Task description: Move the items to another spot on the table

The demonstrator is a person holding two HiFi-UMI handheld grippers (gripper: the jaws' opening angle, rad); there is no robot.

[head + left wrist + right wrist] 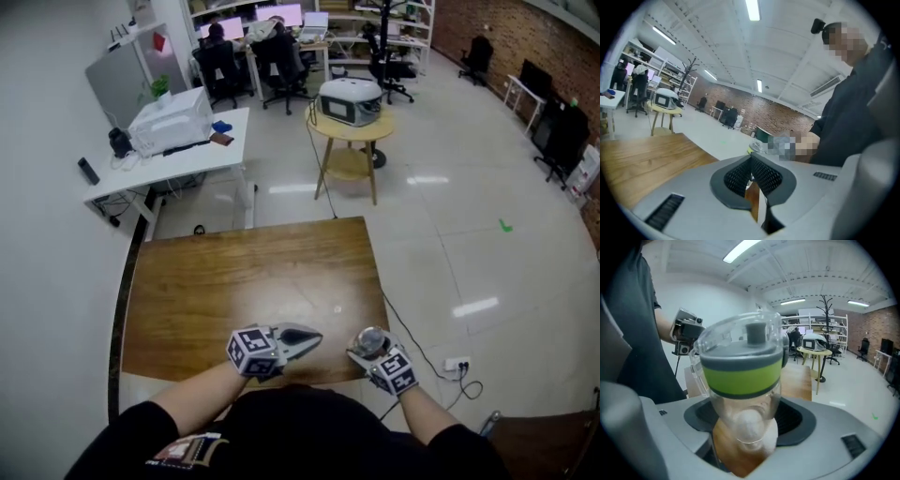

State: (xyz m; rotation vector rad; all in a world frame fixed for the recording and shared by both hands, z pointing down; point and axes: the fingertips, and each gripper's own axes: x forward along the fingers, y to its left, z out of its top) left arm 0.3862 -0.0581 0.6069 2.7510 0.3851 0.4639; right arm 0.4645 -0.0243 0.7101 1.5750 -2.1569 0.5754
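Green-banded jar [740, 366] near table [244, 281] edge

Head view: near edge of wooden table [244, 272] hiding under person's torso [291, 422] and forearms [187, 398], forearms being cut by bottom edge. Jaws of right gripper [370, 352] hiding under container [372, 337], only its clear top showing. People [221, 42] at desks at 12 o'clock being too small to tell.

Right gripper view: lower half of container [740, 366] blurring; pale round lump [747, 425] inside not being identifiable. Left gripper [686, 336] at 10 o'clock half hiding behind container lid.

Left gripper view: container [756, 146] peeking just above jaws, mostly covered.
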